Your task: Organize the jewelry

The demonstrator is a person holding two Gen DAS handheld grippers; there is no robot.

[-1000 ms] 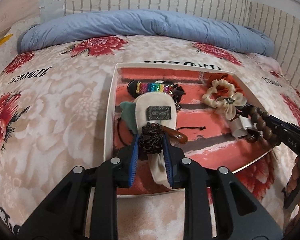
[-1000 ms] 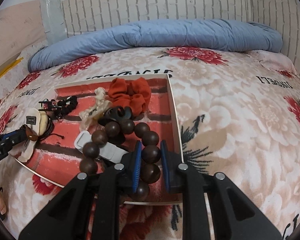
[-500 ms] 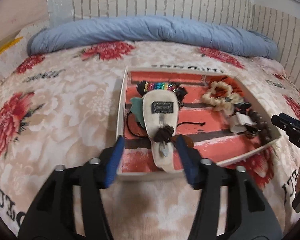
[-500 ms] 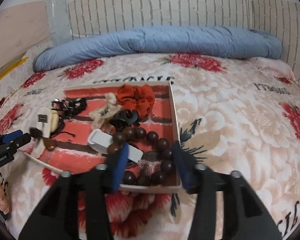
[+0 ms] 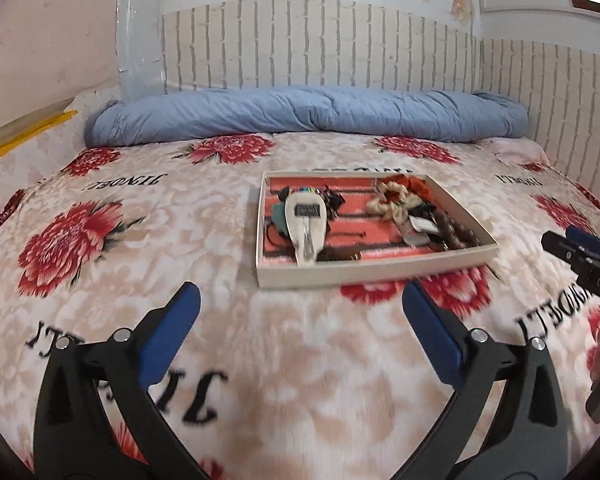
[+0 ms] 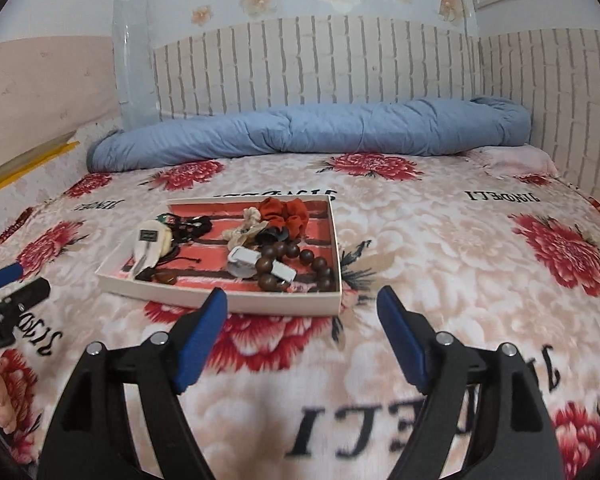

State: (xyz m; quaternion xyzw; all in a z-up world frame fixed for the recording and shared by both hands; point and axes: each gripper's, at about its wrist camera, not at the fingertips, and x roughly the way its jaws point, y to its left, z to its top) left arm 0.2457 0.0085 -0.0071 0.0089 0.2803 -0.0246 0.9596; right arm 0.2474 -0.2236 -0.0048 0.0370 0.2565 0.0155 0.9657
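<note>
My left gripper (image 5: 300, 304) had its two blue pads spread wide and opening further, nothing between them but the flowered blanket (image 5: 120, 208). My right gripper (image 6: 302, 308) was likewise parting its two pads, empty, above the same blanket. Both hung short of the one shallow tray (image 6: 236, 300), near its front wall and not touching it.

All the jewelry lay inside that tray. At my left end I counted one cream hair clip (image 5: 306, 224) with a dark label, lying lengthwise over a teal piece and some black cords, with one dark clip with rainbow stripes (image 5: 306, 191) behind it. At the right end lay one string of brown wooden beads (image 6: 300, 260) curled against the side wall, one small white clip (image 6: 246, 260) touching it, one black claw clip (image 6: 274, 236), one cream scrunchie (image 6: 244, 226) and one orange scrunchie (image 6: 286, 212) at the far corner. A small brown piece (image 6: 164, 278) sat near the front wall; I could not tell what it was.

Beyond the tray, one rolled blue quilt (image 5: 300, 116) ran along the brick-patterned wall.
</note>
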